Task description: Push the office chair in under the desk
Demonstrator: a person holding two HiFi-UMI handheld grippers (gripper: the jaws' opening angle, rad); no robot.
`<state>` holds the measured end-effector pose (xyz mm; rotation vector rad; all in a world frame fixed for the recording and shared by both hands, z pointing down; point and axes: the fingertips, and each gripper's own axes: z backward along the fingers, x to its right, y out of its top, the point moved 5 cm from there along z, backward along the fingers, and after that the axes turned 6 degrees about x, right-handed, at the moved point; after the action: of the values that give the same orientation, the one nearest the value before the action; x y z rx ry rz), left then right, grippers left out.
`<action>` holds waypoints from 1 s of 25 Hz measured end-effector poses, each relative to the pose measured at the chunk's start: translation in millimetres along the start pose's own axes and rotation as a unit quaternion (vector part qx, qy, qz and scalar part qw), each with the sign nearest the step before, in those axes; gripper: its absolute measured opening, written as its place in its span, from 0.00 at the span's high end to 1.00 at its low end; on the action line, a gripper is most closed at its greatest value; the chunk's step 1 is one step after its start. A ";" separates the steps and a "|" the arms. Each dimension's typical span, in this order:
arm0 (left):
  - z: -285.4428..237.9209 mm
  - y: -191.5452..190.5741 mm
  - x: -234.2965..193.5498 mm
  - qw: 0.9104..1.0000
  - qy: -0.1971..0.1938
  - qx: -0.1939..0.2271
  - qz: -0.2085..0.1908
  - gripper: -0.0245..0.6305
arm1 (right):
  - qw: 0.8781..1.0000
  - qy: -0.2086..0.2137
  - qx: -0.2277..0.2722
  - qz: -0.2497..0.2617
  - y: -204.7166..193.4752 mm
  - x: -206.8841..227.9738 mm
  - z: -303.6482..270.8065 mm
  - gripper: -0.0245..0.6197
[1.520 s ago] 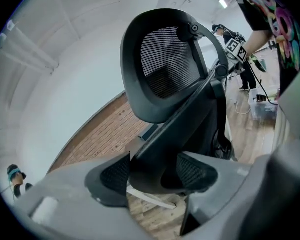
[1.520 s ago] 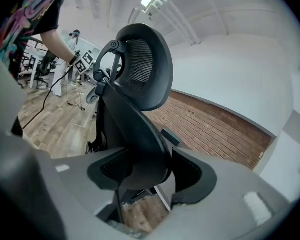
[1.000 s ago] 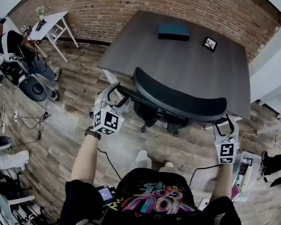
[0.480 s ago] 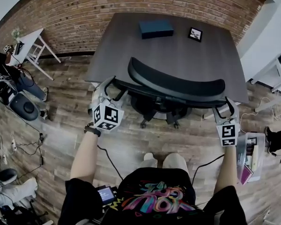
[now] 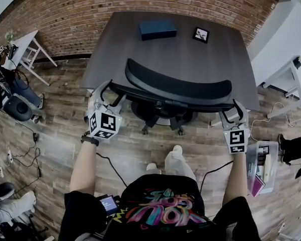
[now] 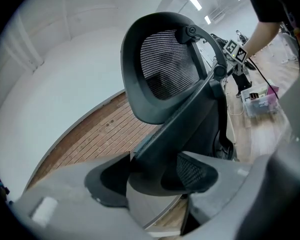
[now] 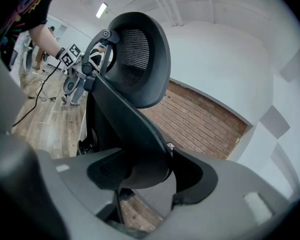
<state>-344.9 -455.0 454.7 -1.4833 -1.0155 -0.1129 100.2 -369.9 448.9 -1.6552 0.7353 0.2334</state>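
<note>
The black office chair [image 5: 178,87] stands at the front edge of the dark grey desk [image 5: 226,59], with its curved backrest over the desk edge and its base partly under it. My left gripper [image 5: 109,88] is at the left end of the chair's back frame. In the left gripper view its pads are closed on the black frame bar [image 6: 155,166]. My right gripper [image 5: 234,110] holds the right end of the same frame. In the right gripper view the bar's rounded end [image 7: 145,171] sits between that gripper's wide-set pads, touching them. The mesh headrest [image 7: 140,54] rises behind.
A blue box [image 5: 157,29] and a small picture frame [image 5: 201,34] lie on the desk's far side, in front of a brick wall. A white side table [image 5: 20,46] and a seated person are at the left. A plastic bin [image 5: 261,167] sits at the right, and cables [image 5: 35,154] lie on the wood floor.
The chair has rolled forward toward the desk with both grippers still on its back frame. The person has stepped forward after it.
</note>
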 end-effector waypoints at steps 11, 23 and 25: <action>-0.9 0.8 1.1 1.000 0.010 -0.008 0.001 0.53 | 1.000 0.012 0.017 0.004 -1.4 6.7 -8.3 0.55; 1.4 0.8 3.5 1.000 0.008 -0.012 -0.005 0.52 | 1.000 0.012 0.007 -0.025 -1.4 4.3 -17.8 0.52; 4.0 1.8 4.1 1.000 0.003 -0.012 0.000 0.52 | 0.999 0.008 0.009 -0.034 -1.5 4.6 -10.2 0.52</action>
<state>-343.3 -449.2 454.9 -1.5039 -1.0118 -0.1291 102.2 -381.0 450.0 -1.6640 0.6909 0.1650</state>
